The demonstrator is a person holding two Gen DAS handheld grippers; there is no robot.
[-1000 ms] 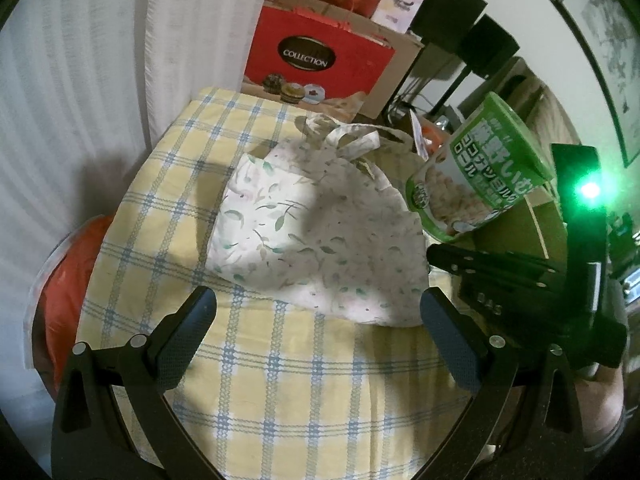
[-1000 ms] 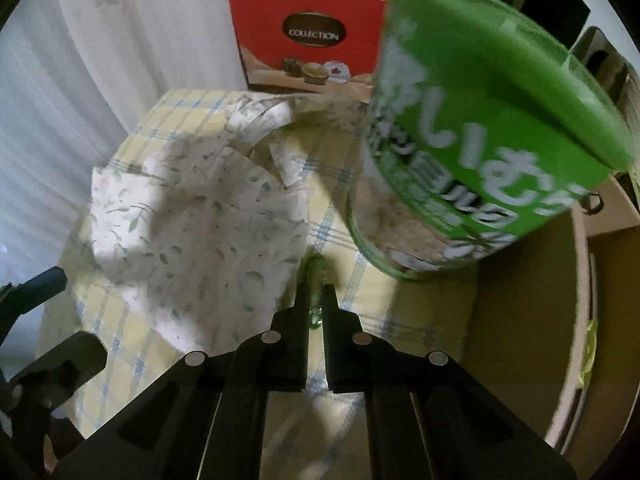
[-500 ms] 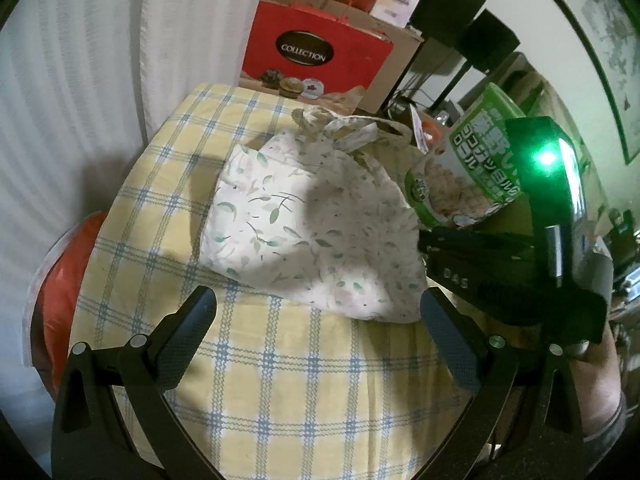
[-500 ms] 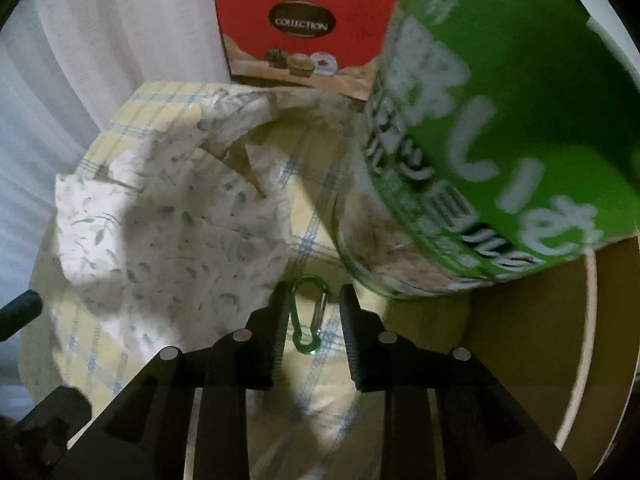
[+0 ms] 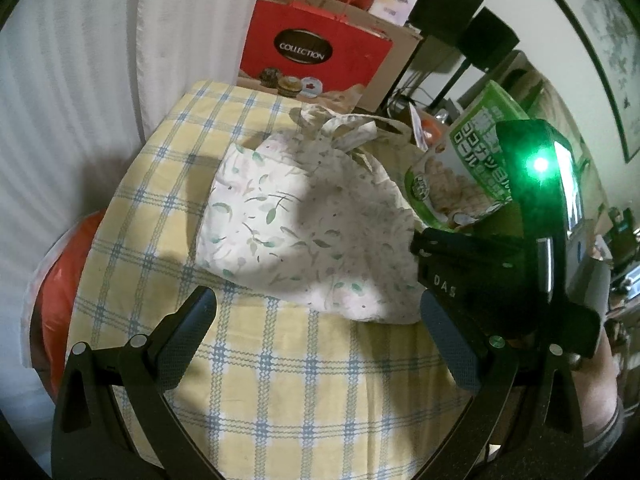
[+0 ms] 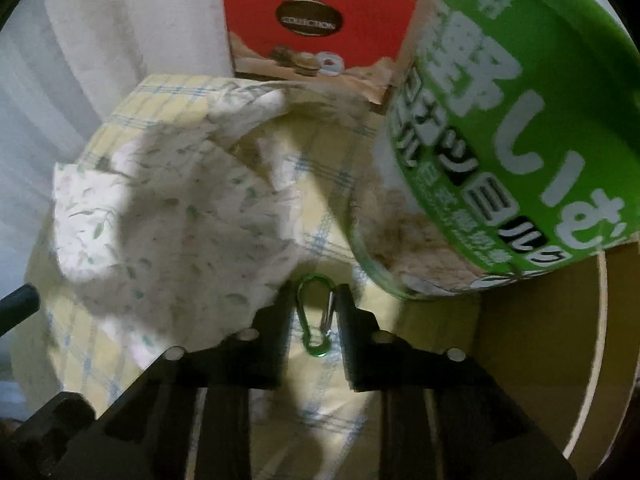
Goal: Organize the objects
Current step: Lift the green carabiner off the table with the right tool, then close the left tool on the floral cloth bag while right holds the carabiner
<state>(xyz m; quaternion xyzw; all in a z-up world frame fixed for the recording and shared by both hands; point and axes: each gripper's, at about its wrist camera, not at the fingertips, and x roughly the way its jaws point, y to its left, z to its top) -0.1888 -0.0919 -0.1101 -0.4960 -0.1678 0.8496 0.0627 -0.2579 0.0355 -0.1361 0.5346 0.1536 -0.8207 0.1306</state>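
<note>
Right hand-held gripper (image 6: 312, 300) closing around green carabiner (image 6: 314, 320); left one idling open.

Carabiner is lying between the right fingers on the checked cloth of the bench (image 5: 280, 380), jaws narrowly apart, pads not visibly pressing it. Floral bag (image 6: 168, 216) is sitting at 10 o'clock of it, green snack tub (image 6: 500, 140) leaning at 2 o'clock. Left hand-held gripper (image 5: 316, 340) is hovering wide open, holding nothing.

Ahead of the left gripper (image 5: 318, 334), the checked bench (image 5: 280, 392) lies bare up to the floral cloth bag (image 5: 304, 224). To its right, the right gripper (image 6: 314, 300) body blocks passage. A tilted green snack tub (image 6: 500, 128) crowds the right gripper's upper right; a cardboard box wall (image 6: 540, 332) closes the right.
</note>
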